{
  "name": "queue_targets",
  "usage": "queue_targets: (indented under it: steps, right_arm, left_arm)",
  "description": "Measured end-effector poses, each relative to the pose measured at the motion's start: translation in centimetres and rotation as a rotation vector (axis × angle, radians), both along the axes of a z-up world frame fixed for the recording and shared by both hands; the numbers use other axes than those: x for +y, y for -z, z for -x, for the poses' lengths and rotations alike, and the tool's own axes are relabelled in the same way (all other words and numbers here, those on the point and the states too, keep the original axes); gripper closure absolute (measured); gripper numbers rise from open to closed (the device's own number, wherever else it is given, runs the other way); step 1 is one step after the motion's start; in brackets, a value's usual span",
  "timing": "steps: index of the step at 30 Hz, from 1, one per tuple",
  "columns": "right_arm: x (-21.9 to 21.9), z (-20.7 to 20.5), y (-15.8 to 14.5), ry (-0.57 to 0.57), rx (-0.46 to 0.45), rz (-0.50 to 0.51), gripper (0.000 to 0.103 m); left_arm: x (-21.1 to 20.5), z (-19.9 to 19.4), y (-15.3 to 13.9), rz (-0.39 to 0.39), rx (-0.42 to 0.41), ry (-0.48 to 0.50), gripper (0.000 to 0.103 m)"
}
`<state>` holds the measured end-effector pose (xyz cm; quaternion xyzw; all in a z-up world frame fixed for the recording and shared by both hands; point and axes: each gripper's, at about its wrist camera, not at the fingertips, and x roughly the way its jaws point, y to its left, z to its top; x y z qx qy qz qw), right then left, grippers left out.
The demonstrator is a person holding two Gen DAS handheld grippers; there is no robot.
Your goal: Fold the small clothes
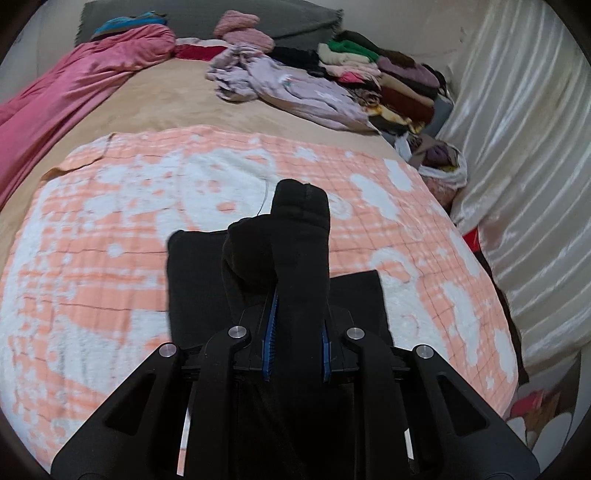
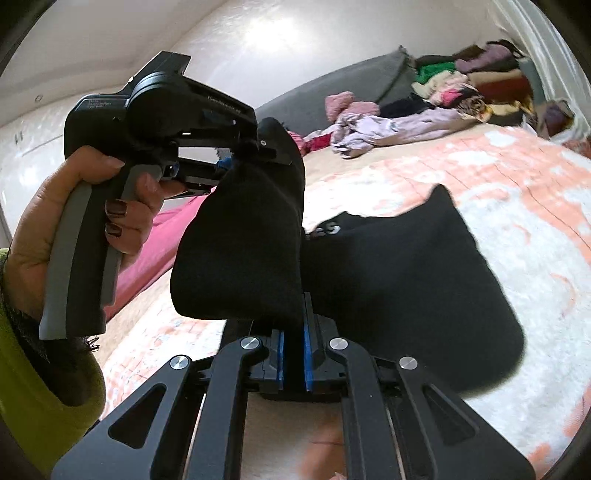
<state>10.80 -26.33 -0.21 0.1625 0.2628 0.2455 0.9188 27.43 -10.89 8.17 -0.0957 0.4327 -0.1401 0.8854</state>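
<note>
A black sock (image 1: 299,229) (image 2: 240,240) is stretched between both grippers above the orange-and-white blanket (image 1: 92,229) (image 2: 517,192). My left gripper (image 1: 295,332) is shut on one end, with the fabric bunched up past its blue pads (image 1: 269,332). In the right wrist view that left gripper (image 2: 240,155) is held by a hand (image 2: 40,221) at upper left. My right gripper (image 2: 293,354) is shut on the sock's lower edge. More black cloth with white lettering (image 2: 406,277) spreads to the right. Flat black cloth (image 1: 195,280) lies on the blanket under the left gripper.
At the bed's far end lie a crumpled lilac garment (image 1: 288,85) (image 2: 388,125), a stack of folded clothes (image 1: 388,74) (image 2: 472,81) and pink knitwear (image 1: 240,29). A pink duvet (image 1: 74,92) runs along the left side. A shiny cream curtain (image 1: 517,166) borders the right.
</note>
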Motion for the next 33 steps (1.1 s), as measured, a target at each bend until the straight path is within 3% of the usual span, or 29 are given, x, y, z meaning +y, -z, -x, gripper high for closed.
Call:
queue_targets:
  steps: [10,12,13,14,15,20,26,29,33]
  right_arm:
    - [-3.3,1.4,1.2,0.066,0.030,-0.032,0.097]
    - [-3.7,1.2,1.3,0.080,0.034,-0.035,0.097]
    - [-4.0,1.3,1.5,0.085,0.043,-0.038,0.097]
    - [-4.1,1.3,1.6,0.088,0.051,-0.038,0.097]
    - [-4.3,1.2,1.6,0.096,0.059,-0.038,0.096]
    - [-6.1,1.4,2.5,0.126,0.102,-0.068,0.091]
    - [-7.4,3.0,1.7,0.153,0.091,-0.005,0.081]
    - [-8.5,3.7,0.4,0.190,0.064,0.028,0.081]
    - [-10.1,2.8,-1.8,0.244,0.026,0.059,0.066]
  left_arm:
    - [-6.4,-0.9,1.8,-0.073,0.023,0.050,0.092]
    - [-7.5,-1.0,2.1,-0.084,0.020,0.068,0.088]
    - [-7.9,-1.0,2.4,-0.069,0.024,0.083,0.070]
    - [-7.9,-0.9,2.7,-0.045,0.030,0.094,0.046]
    - [-7.6,-0.6,2.9,-0.020,0.021,0.098,0.043]
    - [-3.7,1.6,2.9,0.034,-0.046,0.037,0.043]
    - [1.4,4.0,4.4,-0.134,-0.115,-0.112,0.044]
    - [2.9,5.1,5.4,-0.092,-0.112,-0.120,0.044]
    - [2.0,6.1,7.8,-0.110,-0.092,-0.082,0.045]
